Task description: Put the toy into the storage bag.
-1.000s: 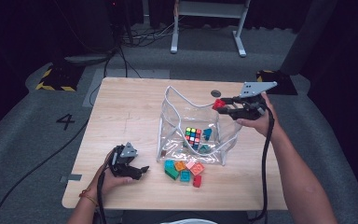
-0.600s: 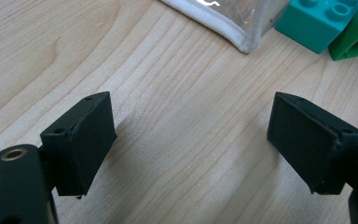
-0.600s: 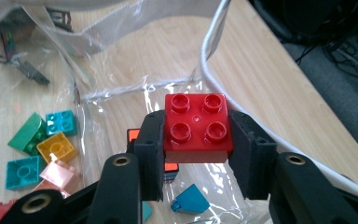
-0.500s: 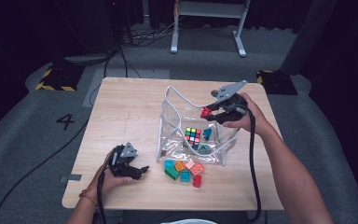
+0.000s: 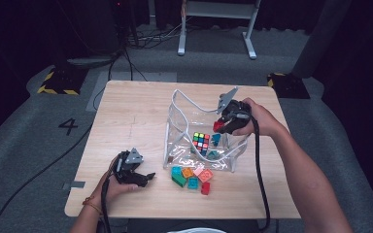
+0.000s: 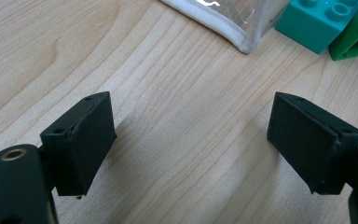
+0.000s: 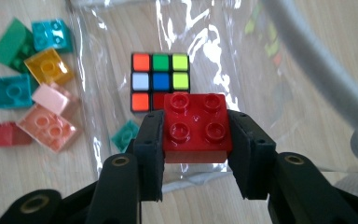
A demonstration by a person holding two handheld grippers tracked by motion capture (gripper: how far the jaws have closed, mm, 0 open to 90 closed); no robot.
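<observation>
I hold the red brick (image 7: 195, 127) clamped in the right gripper (image 5: 222, 125) jaws over the clear bag (image 5: 184, 112) at frame centre, ready to drop it in, while the left gripper (image 6: 191, 140) rests on the table (image 5: 126, 111) at lower left, jaws apart.

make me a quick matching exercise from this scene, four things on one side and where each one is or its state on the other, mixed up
Things:
1. red brick
2. puzzle cube
3. left gripper
4. yellow brick

Places or states:
A. inside the clear bag
B. open, nothing between its jaws
C. on the table, outside the bag
D. clamped in the right gripper

Pairs: 1-D, 2-A, 3-B, 4-C
</observation>
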